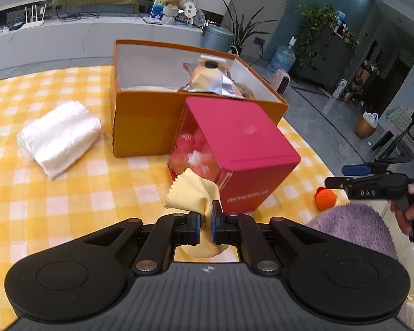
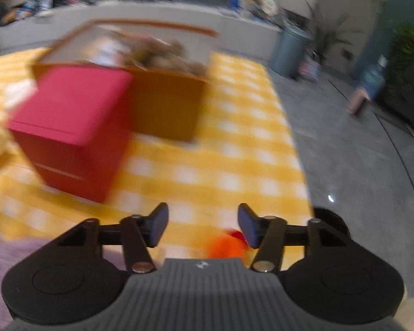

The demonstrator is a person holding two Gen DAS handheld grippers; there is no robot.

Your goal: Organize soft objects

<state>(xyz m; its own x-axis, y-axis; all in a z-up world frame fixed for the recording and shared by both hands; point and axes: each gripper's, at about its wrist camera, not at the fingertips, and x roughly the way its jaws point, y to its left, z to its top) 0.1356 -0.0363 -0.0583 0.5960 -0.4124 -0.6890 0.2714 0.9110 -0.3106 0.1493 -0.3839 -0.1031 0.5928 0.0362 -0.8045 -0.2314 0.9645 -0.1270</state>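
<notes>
left tongs [image 1: 205,222] pinch yellow cloth [image 1: 191,191]; "das" on right tongs [image 1: 368,192].

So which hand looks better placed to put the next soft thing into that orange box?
Left, probably. The left gripper already has its jaws shut on the yellow cloth, facing the orange box. The right gripper is open, holds nothing, and sits near the small orange toy.

boxes: 2 [image 1: 196,93] [image 1: 234,151] | cloths: 3 [image 1: 190,193] [image 1: 59,138] [image 1: 353,226] | knitted toy: 1 [image 1: 325,197]
</notes>
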